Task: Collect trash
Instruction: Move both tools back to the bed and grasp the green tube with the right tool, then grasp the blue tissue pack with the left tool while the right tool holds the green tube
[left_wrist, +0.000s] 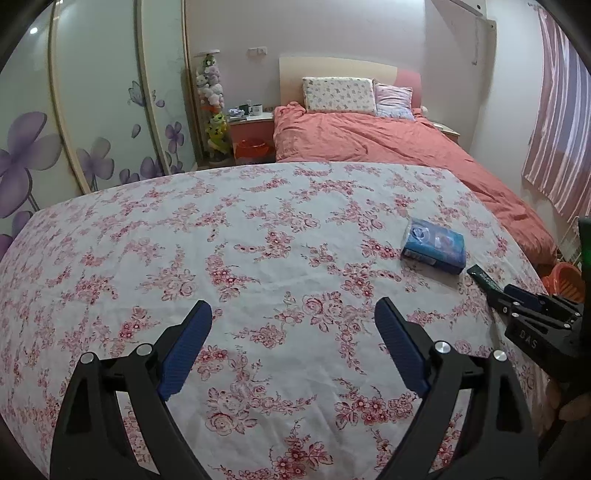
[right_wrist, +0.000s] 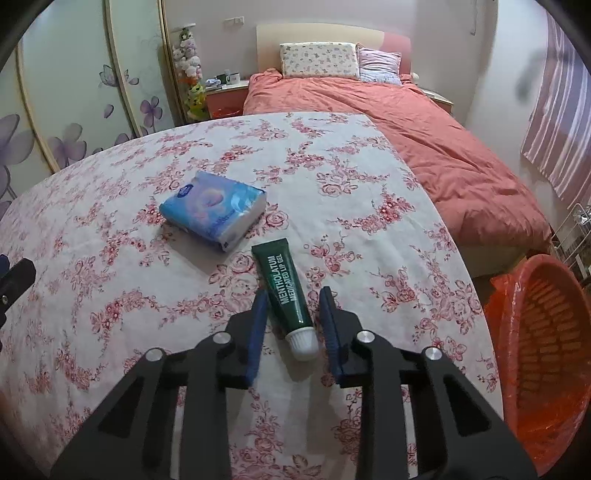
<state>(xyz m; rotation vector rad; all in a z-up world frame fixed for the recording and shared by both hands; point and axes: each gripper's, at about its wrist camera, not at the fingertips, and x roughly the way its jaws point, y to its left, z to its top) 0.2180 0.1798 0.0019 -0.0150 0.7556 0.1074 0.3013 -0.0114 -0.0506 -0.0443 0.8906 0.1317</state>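
Floral cloth (right_wrist: 110, 295) covers the table. Low in the right wrist view, the right gripper (right_wrist: 293, 306) straddles the green lip gel tube (right_wrist: 286, 284), pads narrowed beside it, not touching. Left gripper (left_wrist: 293, 325) gapes empty. Blue tissue pack (right_wrist: 214, 208) lies upper left of the tube; orange bin (right_wrist: 535, 350) stands at the right edge.

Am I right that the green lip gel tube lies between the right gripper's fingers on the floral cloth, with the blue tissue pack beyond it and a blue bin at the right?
Almost: the bin is orange, as the right wrist view shows. Otherwise yes: the green lip gel tube lies between the right gripper fingers on the floral cloth, the blue tissue pack beyond it.
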